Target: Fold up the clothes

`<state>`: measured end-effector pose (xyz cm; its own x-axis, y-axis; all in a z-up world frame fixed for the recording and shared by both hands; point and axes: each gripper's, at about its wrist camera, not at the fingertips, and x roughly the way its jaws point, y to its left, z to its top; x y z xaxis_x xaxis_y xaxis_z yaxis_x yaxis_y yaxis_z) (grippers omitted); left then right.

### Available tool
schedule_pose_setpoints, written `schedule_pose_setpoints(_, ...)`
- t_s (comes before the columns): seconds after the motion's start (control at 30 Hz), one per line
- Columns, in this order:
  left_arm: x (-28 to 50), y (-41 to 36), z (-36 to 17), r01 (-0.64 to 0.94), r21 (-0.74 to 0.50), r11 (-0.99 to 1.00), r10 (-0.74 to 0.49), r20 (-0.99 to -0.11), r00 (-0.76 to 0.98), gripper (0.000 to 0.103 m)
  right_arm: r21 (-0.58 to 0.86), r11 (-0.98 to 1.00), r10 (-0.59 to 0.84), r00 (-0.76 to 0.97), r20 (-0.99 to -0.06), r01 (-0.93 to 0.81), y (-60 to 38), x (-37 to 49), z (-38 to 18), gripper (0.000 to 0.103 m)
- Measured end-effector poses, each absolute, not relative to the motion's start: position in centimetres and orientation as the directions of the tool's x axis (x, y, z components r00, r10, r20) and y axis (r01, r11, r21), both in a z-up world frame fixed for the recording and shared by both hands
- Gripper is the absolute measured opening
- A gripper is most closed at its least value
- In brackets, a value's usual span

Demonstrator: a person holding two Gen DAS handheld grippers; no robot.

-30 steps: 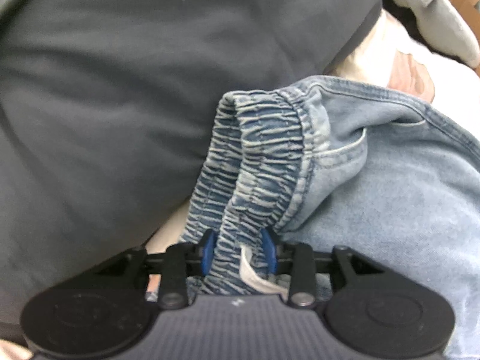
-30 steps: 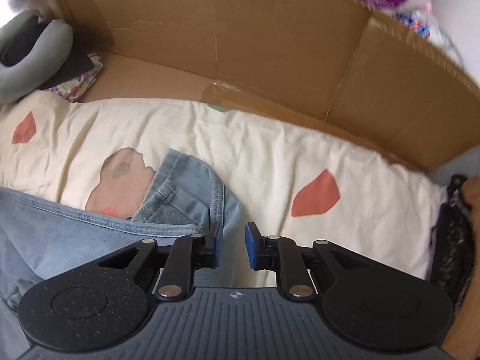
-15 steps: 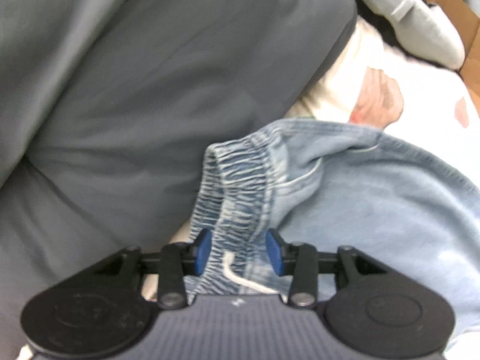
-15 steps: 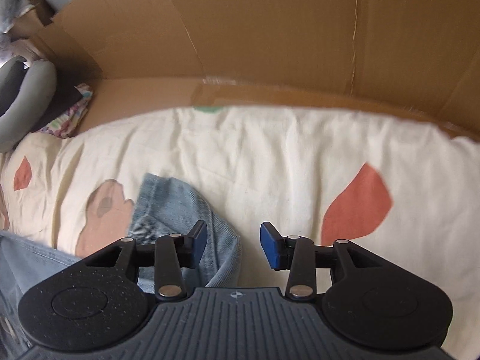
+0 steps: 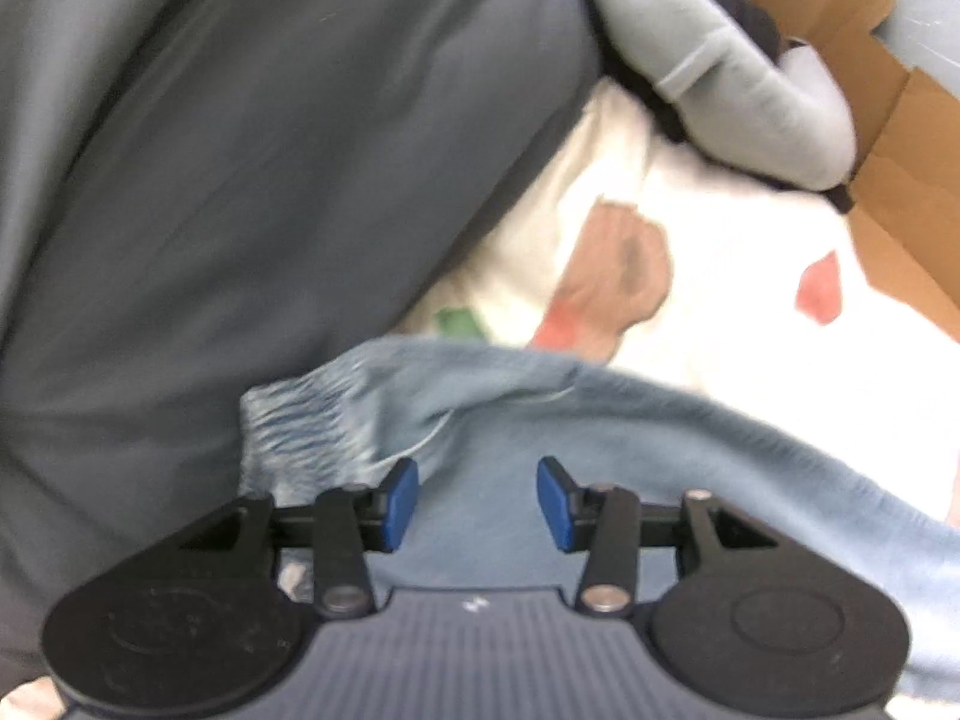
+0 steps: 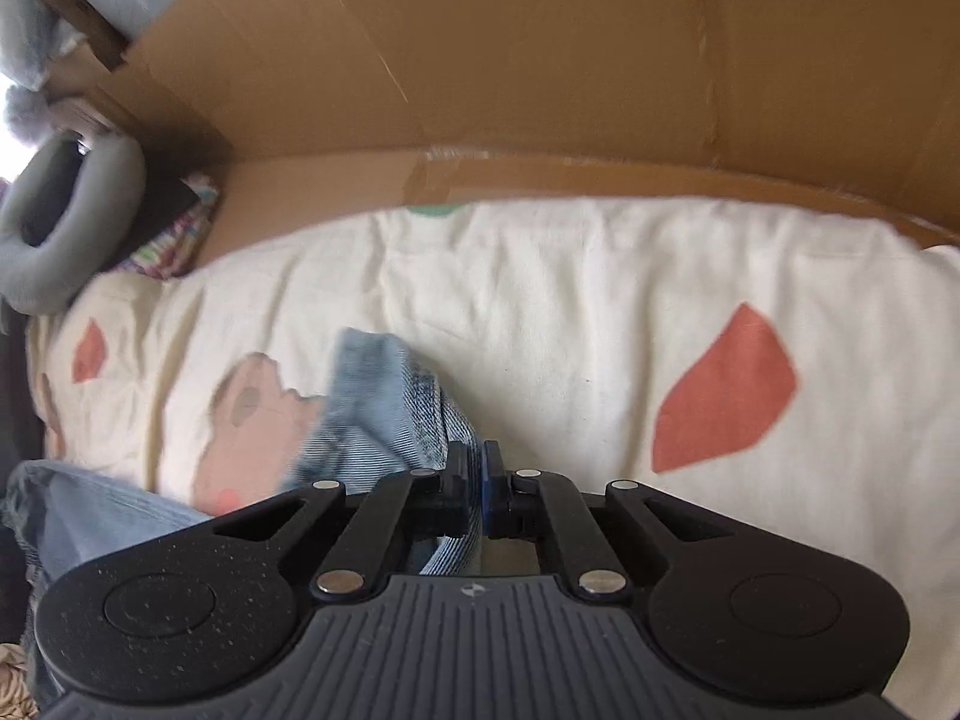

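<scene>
Across the bed, a cream sheet (image 6: 570, 312) printed with red and tan shapes carries the light-blue denim trousers (image 5: 600, 450), which lie along its near edge. Compared with a second ago, the left gripper (image 5: 477, 501) no longer straddles the elastic waistband (image 5: 306, 432): its jaws, then close about the gathered band, are opening and now stand well apart above plain denim, gripping nothing, and the waistband lies to their left. The right gripper (image 6: 477, 489), whose jaws stood parted over the sheet a second ago, is now clamped tight on a fold of the trouser leg end (image 6: 384, 402), with denim pinched between the blue pads. A large dark grey fabric mass (image 5: 240, 180) fills the left of the left wrist view and touches the waistband. Behind the bed, brown cardboard panels (image 6: 540, 60) rise like a wall along its far side. At the far left corner rests a grey neck pillow (image 6: 78, 216), with a patterned cloth bundle (image 6: 174, 240) just beside it. The left wrist view is blurred, so finer detail of the denim cannot be told.
</scene>
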<state>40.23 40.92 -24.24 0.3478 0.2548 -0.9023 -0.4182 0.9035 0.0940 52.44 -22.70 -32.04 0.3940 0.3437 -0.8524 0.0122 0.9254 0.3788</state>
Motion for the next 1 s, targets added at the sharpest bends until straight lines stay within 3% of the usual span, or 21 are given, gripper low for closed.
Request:
schedule_pose_setpoints(0.37, 46.1, 37.0, -26.3, -0.397, 0.023, 0.917, 0.181, -0.913, 0.365, 0.047, 0.358, 0.927, 0.271, 0.460, -0.845, 0.110, -27.5, 47.1, -23.3, 0.001)
schedule_pose_setpoints(0.67, 46.6, 36.8, -28.3, -0.414, -0.020, 0.910, 0.149, -0.917, 0.371, 0.047, 0.290, 0.948, 0.190, 0.502, -0.844, 0.130, -28.2, 44.1, -16.4, 0.000)
schedule_pose_setpoints(1.0, 45.9, 38.3, -30.2, -0.432, -0.026, 0.902, 0.147, -0.920, 0.363, 0.051, 0.230, 0.953, 0.109, 0.483, -0.869, 0.199, -30.0, 43.0, -15.9, 0.000)
